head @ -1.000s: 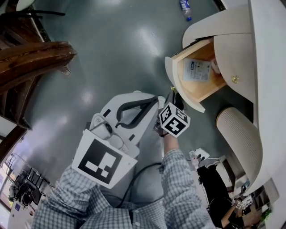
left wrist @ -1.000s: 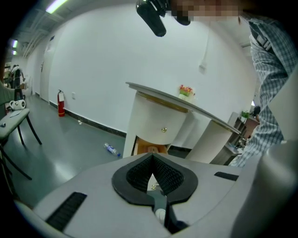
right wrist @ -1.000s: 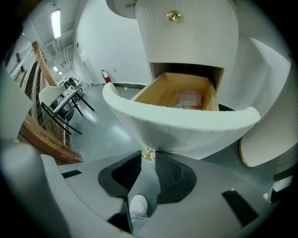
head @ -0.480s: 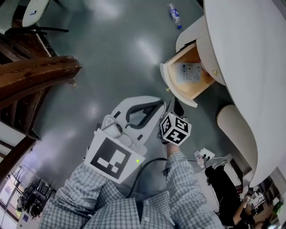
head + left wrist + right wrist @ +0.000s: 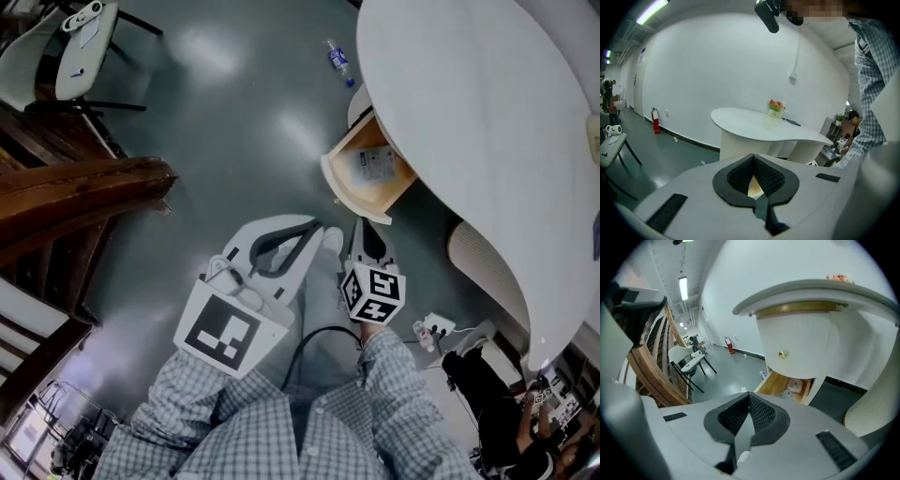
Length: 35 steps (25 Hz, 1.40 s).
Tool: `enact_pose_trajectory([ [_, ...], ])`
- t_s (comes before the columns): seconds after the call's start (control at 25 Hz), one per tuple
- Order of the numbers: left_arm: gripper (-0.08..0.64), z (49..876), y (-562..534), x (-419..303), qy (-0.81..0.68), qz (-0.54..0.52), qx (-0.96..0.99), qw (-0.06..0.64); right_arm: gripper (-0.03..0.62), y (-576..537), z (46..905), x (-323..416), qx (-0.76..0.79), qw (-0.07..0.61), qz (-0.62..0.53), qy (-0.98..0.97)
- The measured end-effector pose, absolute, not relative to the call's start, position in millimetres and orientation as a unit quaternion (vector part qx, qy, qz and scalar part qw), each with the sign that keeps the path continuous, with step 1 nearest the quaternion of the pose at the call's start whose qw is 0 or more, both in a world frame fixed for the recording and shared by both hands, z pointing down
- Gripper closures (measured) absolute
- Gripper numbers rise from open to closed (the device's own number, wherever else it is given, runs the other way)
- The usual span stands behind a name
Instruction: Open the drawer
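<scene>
The wooden drawer (image 5: 361, 173) stands pulled out from under the white desk top (image 5: 469, 122), with a printed packet (image 5: 375, 167) lying inside. In the right gripper view the open drawer (image 5: 785, 383) sits below a rounded white front with a brass knob (image 5: 783, 353). My right gripper (image 5: 361, 227) is shut on nothing, a short way in front of the drawer's curved white front panel and not touching it. My left gripper (image 5: 312, 228) is also shut and empty, held beside the right one over the floor. Its jaws (image 5: 752, 157) point toward the desk (image 5: 764, 126).
A dark wooden stair rail (image 5: 84, 187) fills the left side. A chair (image 5: 80, 37) stands at the far left. A water bottle (image 5: 337, 56) lies on the grey floor beyond the drawer. A ribbed pedestal (image 5: 487, 272) and a power strip (image 5: 436, 328) are at the right.
Both grippers have drawn back from the drawer and the view has pulled away, showing more desk top. The drawer stays open. Both jaws remain shut.
</scene>
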<state>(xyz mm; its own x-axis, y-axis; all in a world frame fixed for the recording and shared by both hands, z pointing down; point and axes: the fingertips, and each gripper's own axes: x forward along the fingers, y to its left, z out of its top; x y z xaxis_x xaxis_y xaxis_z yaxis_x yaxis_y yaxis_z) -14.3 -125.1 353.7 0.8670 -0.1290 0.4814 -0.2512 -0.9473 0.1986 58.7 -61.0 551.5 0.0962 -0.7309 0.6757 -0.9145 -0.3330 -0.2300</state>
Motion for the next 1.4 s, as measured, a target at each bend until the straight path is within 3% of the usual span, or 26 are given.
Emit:
enact_pose_trajectory([
  [0.92,0.557,209.7,-121.8,-8.8,-0.109,0.194,0.97,0.101,0.583,-49.2,264.5,118.8,0.779,0.096,0.163,-0.597],
  [1.4,0.557,158.4,-127.8,1.0,-0.108,0.162,0.978,0.078,0.583,-50.7,188.4,137.0,0.791,0.056,0.113,-0.599],
])
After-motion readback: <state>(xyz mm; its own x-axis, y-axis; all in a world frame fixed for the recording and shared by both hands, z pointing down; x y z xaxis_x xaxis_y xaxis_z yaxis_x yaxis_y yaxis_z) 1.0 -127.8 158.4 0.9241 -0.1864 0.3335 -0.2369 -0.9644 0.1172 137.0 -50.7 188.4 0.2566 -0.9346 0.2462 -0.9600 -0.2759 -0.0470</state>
